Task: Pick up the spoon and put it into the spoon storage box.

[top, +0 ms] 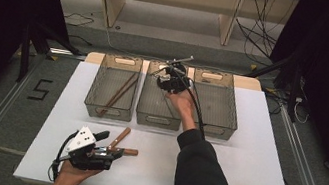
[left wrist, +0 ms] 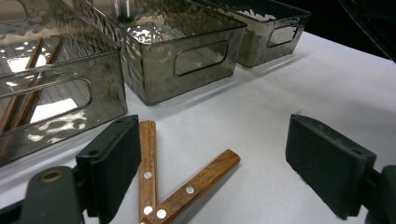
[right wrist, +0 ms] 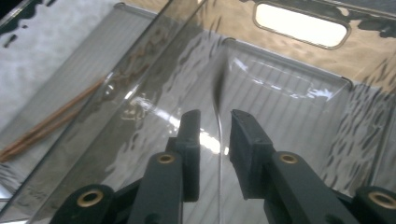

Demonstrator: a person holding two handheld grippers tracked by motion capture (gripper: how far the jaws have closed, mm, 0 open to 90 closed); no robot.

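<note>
Right arm: stretched forward, right gripper (top: 172, 77) over the middle bin (top: 158, 120), pointing down into it.
Right jaws: slightly parted; a blurred thin utensil (right wrist: 218, 100) between them, grip unclear.
Left gripper (top: 101, 149): low near the table edge, jaws wide, holding nothing.
Knives (left wrist: 187, 191): two wooden-handled, on the table between the left jaws.

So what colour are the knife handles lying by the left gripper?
Brown wood with silver rivets; the handles show best in the left gripper view.

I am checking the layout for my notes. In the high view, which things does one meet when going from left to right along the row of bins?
Left bin holding the chopsticks → middle bin, with the right gripper over its far end → right bin.
</note>
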